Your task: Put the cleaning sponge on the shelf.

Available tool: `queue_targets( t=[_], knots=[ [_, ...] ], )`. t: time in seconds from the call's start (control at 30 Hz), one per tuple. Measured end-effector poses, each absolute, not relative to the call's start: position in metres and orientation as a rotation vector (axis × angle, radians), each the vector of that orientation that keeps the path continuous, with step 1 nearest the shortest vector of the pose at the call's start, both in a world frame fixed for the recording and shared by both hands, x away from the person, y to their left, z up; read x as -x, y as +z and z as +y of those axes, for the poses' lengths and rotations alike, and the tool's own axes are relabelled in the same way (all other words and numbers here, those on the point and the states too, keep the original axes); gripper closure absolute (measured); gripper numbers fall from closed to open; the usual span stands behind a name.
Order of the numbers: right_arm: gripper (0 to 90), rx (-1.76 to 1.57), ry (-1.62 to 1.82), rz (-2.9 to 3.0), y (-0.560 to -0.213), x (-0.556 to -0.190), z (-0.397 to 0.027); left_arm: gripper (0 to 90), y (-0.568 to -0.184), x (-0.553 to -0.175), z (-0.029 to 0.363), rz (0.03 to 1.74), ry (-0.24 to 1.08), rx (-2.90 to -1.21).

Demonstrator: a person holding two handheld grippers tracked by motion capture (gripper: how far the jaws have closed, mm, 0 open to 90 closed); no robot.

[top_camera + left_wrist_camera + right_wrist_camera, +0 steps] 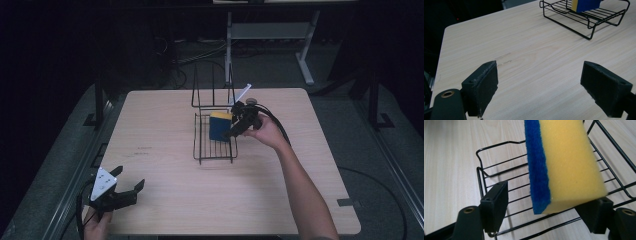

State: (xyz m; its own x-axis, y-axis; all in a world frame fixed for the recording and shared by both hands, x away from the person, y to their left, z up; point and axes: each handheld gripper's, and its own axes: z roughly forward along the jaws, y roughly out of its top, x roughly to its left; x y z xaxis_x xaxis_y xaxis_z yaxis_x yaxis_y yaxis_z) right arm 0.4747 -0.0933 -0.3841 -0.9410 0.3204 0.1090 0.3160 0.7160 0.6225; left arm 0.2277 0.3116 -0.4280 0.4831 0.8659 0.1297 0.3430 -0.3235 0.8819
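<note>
A yellow sponge with a blue scrub face (220,125) stands on edge in a black wire rack (215,152) at the middle of the wooden table (160,120). My right gripper (233,131) reaches in from the right, and the sponge (566,165) sits between its jaws. The left pad (495,205) stands apart from the blue face, so the gripper (547,203) is open over the rack (499,170). My left gripper (129,177) hovers open near the table's front left corner, nothing between its pads (484,85). Its view looks across bare wood toward the rack (574,23) and sponge (585,4).
The rack's upright wire back (212,92) rises behind the sponge, with a white stick (243,92) leaning next to it. A grey desk frame (305,60) stands on the floor beyond the table. Dark floor surrounds the table edges.
</note>
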Motion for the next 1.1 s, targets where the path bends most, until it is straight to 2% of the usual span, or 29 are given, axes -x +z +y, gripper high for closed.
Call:
queue_targets(
  t=[1.1],
  knots=[
    [22.2,-0.564,1.081,2.869,-0.377,-0.449,-0.124,13.9,-0.428,-0.226,0.309,1.006,0.783,-1.889]
  ],
)
